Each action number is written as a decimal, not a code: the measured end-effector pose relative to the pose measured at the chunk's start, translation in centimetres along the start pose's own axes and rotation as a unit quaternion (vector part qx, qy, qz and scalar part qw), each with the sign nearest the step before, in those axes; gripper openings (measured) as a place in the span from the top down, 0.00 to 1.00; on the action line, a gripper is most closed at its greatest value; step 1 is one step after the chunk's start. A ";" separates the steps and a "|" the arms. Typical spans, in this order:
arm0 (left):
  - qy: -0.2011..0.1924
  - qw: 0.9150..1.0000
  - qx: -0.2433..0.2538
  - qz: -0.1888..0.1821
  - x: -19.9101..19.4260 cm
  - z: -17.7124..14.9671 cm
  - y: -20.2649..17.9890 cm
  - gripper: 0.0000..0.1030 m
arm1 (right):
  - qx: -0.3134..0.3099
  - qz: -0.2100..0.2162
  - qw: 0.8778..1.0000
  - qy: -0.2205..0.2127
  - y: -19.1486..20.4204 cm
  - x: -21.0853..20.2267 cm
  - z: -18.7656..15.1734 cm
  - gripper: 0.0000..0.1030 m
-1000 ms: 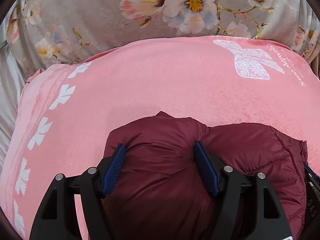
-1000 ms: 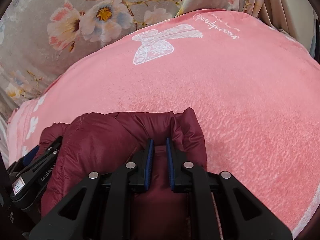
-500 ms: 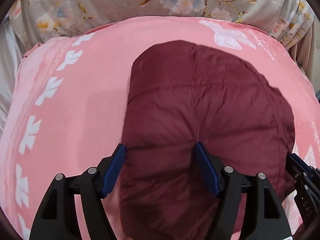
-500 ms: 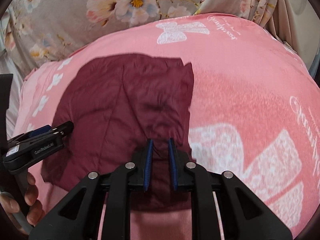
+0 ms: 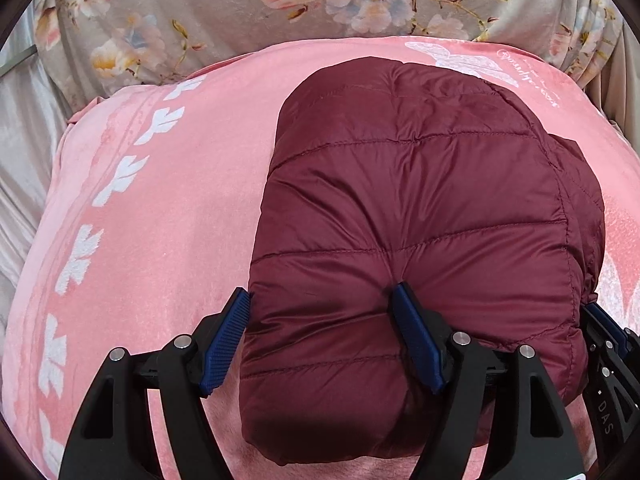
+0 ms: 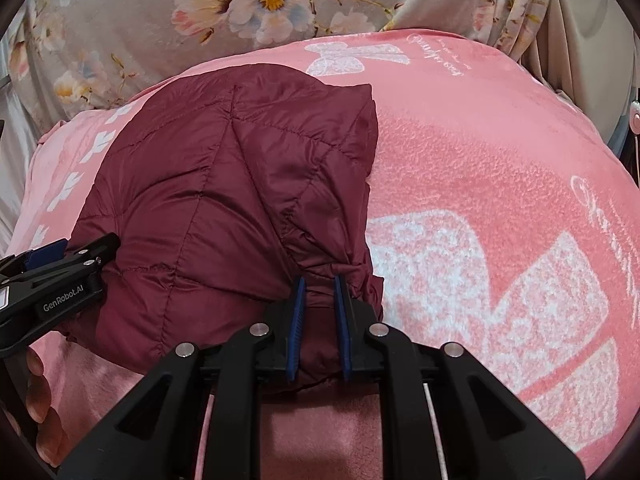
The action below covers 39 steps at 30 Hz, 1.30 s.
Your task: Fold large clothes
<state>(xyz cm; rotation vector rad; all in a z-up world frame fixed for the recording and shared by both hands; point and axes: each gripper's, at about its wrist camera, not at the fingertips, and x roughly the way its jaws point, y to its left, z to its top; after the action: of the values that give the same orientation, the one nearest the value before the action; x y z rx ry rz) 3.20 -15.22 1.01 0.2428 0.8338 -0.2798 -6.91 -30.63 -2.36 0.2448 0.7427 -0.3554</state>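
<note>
A pink blanket (image 5: 152, 240) with white leaf prints along its left edge and white bow prints near its far edge and right side covers the bed, and behind its far edge a grey fabric with large flowers (image 5: 224, 12) rises. The task's thing, a dark red quilted jacket (image 5: 420, 208), lies folded into a compact, puffy bundle on the blanket, nearer to the left edge than to the right one and reaching almost to the far edge, where it covers a part of one bow print. The left gripper (image 5: 322, 338) is at the near left part of the bundle with its jaws spread wide — the left blue pad sits just at the outer left edge of the jacket and the right pad presses into a crease on top, so a thick roll of the fabric is between them. In the right wrist view some fingers (image 6: 38, 396) of the person's hand show under this tool. The right gripper (image 6: 320, 328) is at the near right corner of the bundle — its jaws are almost together and pinch a gathered, wrinkled hem of the jacket (image 6: 224, 216).
</note>
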 end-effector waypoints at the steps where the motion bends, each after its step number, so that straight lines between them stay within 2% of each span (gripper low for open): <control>1: 0.000 1.000 0.000 0.001 0.0 0.0 -0.1 0.30 | 0.001 -0.001 1.000 -0.001 0.2 0.0 -0.2 0.87; 10: -0.009 1.000 0.004 0.010 0.1 -0.3 -0.3 0.30 | 0.011 0.016 1.000 -0.006 -0.3 0.0 -0.5 0.87; 12: 0.000 1.000 -0.006 -0.008 -0.1 0.0 0.3 0.30 | 0.017 0.026 1.000 -0.001 -0.8 -0.2 -0.3 0.86; 13: 0.011 0.999 -0.022 -0.034 -0.2 0.3 1.3 0.30 | 0.022 0.032 0.999 0.004 -1.0 -0.4 -0.1 0.85; 14: 0.018 0.998 -0.034 -0.051 -0.3 0.5 1.9 0.31 | 0.031 0.039 0.999 0.009 -1.5 -0.7 0.1 0.82; 15: 0.027 0.996 -0.050 -0.071 -0.4 0.7 2.9 0.31 | 0.046 0.046 0.998 0.014 -2.2 -1.1 0.3 0.67; 16: 0.033 0.993 -0.070 -0.090 -0.3 1.0 4.1 0.31 | 0.059 0.051 0.997 0.014 -3.0 -1.3 0.6 0.43; 17: 0.037 0.991 -0.085 -0.100 -0.3 1.2 5.1 0.31 | 0.075 0.061 0.995 0.011 -3.7 -1.7 0.9 0.39; 22: 0.057 0.975 -0.148 -0.159 1.0 3.0 8.8 0.31 | 0.134 0.130 0.982 0.012 -5.9 -1.4 3.1 0.36; 24: 0.072 0.965 -0.157 -0.195 2.0 3.6 8.8 0.31 | 0.150 0.162 0.975 0.019 -6.1 -0.2 4.1 0.30; 26: 0.094 0.954 -0.161 -0.233 3.5 4.0 8.4 0.30 | 0.160 0.175 0.971 0.030 -5.9 1.3 4.6 0.27; 27: 0.097 0.952 -0.159 -0.244 3.9 4.1 8.1 0.30 | 0.164 0.177 0.970 0.036 -5.8 2.0 4.7 0.26; 28: 0.101 0.950 -0.158 -0.249 4.4 4.2 7.6 0.24 | 0.170 0.180 0.968 0.045 -5.6 2.9 4.8 0.23; 31: 0.097 0.952 -0.150 -0.250 5.0 4.5 6.6 0.14 | 0.193 0.202 0.959 0.053 -5.2 4.8 4.6 0.15; 36: 0.089 0.954 -0.141 -0.249 5.5 4.9 5.8 0.13 | 0.189 0.212 0.958 0.037 -4.5 5.6 4.8 0.13; 38: 0.085 0.956 -0.135 -0.247 5.5 4.9 5.7 0.13 | 0.183 0.217 0.958 0.038 -4.0 5.9 5.1 0.15; 39: 0.083 0.957 -0.133 -0.246 5.4 4.8 5.7 0.14 | 0.179 0.227 0.956 0.040 -3.7 6.1 5.2 0.24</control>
<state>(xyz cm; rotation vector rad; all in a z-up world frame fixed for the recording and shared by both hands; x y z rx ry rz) 11.91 -12.27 0.62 -0.2041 1.0826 -0.6127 -1.07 -37.15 -3.23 0.7630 0.6753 -0.0380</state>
